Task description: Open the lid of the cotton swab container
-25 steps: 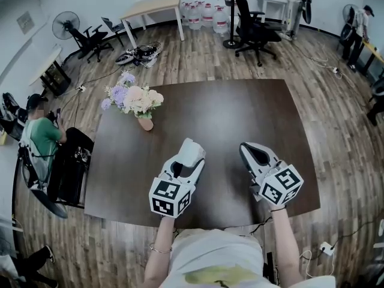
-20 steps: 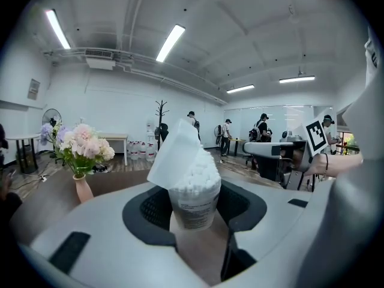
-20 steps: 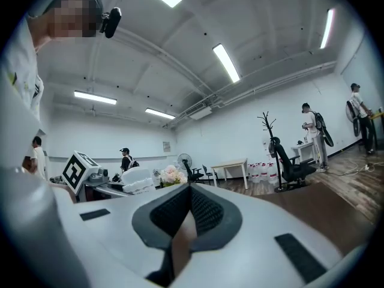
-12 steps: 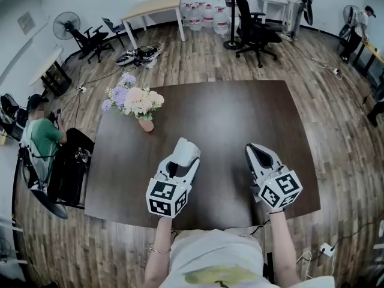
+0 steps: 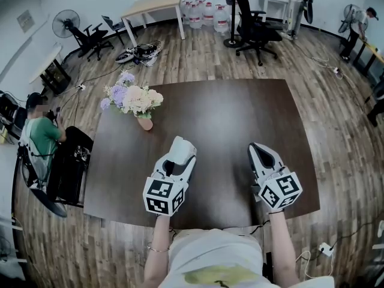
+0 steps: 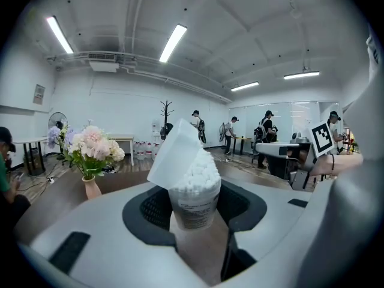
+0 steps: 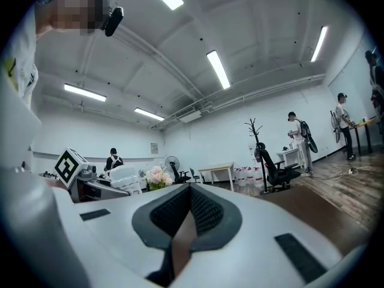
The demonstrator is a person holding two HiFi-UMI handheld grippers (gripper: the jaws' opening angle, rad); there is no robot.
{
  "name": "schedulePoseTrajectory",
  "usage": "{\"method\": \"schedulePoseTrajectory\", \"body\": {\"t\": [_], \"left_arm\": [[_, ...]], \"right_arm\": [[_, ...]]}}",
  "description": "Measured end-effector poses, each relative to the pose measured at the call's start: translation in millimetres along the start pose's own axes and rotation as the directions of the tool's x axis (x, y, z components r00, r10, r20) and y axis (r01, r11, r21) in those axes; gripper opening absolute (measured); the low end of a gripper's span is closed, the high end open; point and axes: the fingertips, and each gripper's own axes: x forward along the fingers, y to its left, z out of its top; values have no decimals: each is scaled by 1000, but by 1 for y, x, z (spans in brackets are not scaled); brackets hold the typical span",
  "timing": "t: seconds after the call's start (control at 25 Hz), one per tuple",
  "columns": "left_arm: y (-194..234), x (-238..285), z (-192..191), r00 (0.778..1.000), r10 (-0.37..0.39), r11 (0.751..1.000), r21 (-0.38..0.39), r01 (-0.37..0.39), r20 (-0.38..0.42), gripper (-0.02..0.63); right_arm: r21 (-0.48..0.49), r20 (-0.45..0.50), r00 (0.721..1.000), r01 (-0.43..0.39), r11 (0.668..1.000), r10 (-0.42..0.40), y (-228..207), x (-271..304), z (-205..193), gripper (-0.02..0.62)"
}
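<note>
A clear cotton swab container [image 6: 193, 204] sits upright between the jaws of my left gripper [image 6: 193, 213], which is shut on its sides. Its white lid [image 6: 174, 152] stands flipped up and leans to the left, baring the packed white swab tips [image 6: 199, 171]. In the head view the container [image 5: 182, 148] shows as a white shape at the front of the left gripper [image 5: 177, 156], above the near part of the dark table [image 5: 234, 110]. My right gripper [image 5: 260, 152] hovers to the right of it, jaws shut with nothing between them [image 7: 191, 213].
A vase of pink and purple flowers [image 5: 135, 102] stands at the table's far left corner. A seated person [image 5: 42, 138] is left of the table. Office chairs, a fan, water bottles and standing people lie beyond on the wooden floor.
The left gripper with the container has drifted slightly left and toward me. The right gripper has shifted a little to the right. The lid stays up.
</note>
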Motion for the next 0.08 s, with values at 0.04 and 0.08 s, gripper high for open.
{"method": "schedulePoseTrajectory", "body": {"t": [0.04, 0.08], "left_arm": [[0, 0, -1, 1000, 1, 1000, 0, -1, -1, 210], [0, 0, -2, 1000, 1, 1000, -1, -1, -3, 210]], "right_arm": [[0, 0, 1000, 2, 1000, -2, -1, 0, -1, 20], [1, 0, 1000, 4, 1000, -4, -1, -1, -1, 20]]}}
